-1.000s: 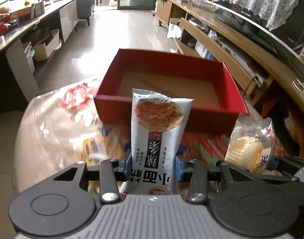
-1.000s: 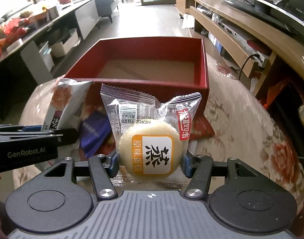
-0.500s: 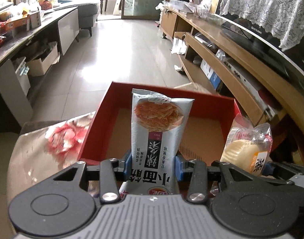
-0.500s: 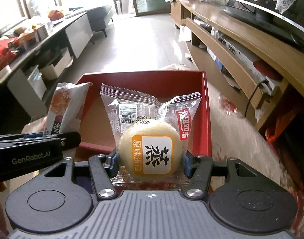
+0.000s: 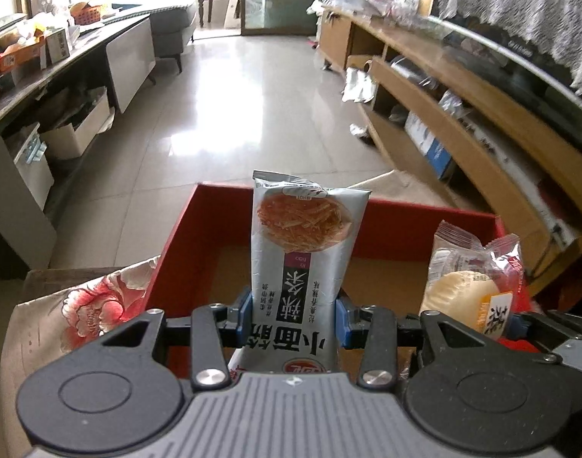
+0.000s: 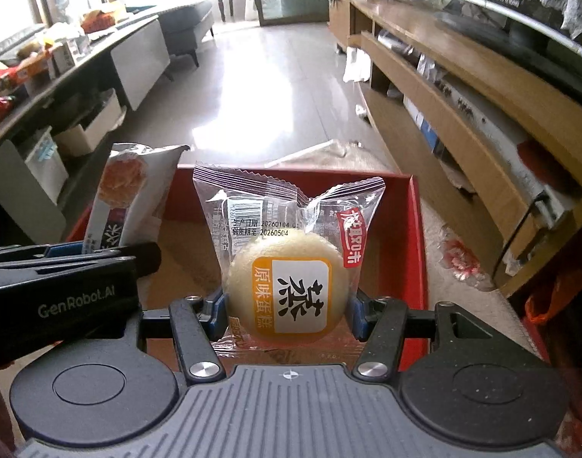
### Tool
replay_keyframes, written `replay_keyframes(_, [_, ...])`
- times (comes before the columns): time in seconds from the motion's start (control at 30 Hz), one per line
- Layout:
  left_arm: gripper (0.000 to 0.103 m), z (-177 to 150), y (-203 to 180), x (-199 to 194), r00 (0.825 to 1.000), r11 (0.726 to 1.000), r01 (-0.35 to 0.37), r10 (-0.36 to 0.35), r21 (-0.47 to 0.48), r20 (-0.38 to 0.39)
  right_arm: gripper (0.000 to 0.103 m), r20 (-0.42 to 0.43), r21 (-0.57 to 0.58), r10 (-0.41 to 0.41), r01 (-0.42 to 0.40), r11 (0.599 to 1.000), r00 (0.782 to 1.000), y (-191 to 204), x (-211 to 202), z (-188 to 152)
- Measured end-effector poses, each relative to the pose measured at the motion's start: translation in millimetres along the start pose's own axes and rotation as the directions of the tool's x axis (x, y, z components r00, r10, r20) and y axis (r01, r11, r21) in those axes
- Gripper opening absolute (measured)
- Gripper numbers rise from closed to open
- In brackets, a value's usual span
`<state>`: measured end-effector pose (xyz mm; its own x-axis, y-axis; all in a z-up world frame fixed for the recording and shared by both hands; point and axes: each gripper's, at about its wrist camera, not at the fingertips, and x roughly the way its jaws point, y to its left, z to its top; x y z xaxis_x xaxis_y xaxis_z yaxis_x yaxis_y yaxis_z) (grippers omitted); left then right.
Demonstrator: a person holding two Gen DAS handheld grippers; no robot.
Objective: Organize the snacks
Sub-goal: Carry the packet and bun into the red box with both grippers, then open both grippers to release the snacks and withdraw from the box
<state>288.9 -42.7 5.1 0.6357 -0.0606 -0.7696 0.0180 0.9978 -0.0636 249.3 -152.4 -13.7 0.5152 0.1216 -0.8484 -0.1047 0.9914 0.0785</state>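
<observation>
- A grey noodle-snack packet (image 5: 300, 244) stands upright at the centre of the left wrist view, its lower part pinched between the blue pads (image 5: 246, 311) of the left gripper (image 5: 293, 315), whose jaws are drawn in close and press on both sides of the packet.
- In the right wrist view the same packet (image 6: 129, 194) leans at the left of the frame, rising above the dark body of the left gripper (image 6: 100, 252).
- A clear-wrapped round steamed cake (image 6: 287, 278) with an orange-and-white label fills the middle of the right wrist view, clamped at its widest part by the right gripper (image 6: 287, 315); the jaws stand partly open, as wide as the cake, with the pads touching its wrapper on either side.
- From the left wrist camera that cake (image 5: 470, 286) shows at the lower right, sticking up from the right gripper (image 5: 520, 324) just beside the packet.
- Both snacks hang over a red box (image 5: 184, 236) with a brown cardboard floor, its far wall running behind them across the middle of the frame; in the right wrist view the box (image 6: 413, 252) lies directly under the cake.
- A floral cloth (image 5: 89, 305) covers the surface at the lower left, touching the box's side.
- A pale tiled floor (image 5: 230, 107) stretches into the upper half of the frame, with a long wooden shelf unit (image 5: 462, 122) along the right.
</observation>
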Motion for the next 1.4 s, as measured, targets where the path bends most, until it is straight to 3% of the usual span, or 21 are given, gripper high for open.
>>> replay_keyframes(0.47, [0.045, -12, 4, 30, 0.995, 0.999, -0.044, 0.045, 0.018, -0.085, 0.067, -0.099, -0.068, 0.003, -0.009, 0.998, 0.995, 14, 29, -9])
replay_keyframes(0.73, [0.056, -7, 8, 20, 0.997, 0.999, -0.051, 0.051, 0.002, -0.057, 0.074, -0.049, -0.087, -0.016, 0.012, 0.996, 0.999, 13, 21, -1])
replay_keyframes(1.07, [0.067, -6, 23, -19, 1.0, 0.998, -0.022, 0.021, -0.051, -0.014, 0.078, 0.007, -0.087, -0.024, 0.025, 0.996, 1.0, 14, -1, 4])
replay_keyframes(1.4, [0.07, -43, 56, -70, 1.0, 0.995, 0.016, -0.019, -0.1, -0.024, 0.083, 0.043, -0.121, -0.027, 0.032, 0.992, 0.999, 23, -44, -18])
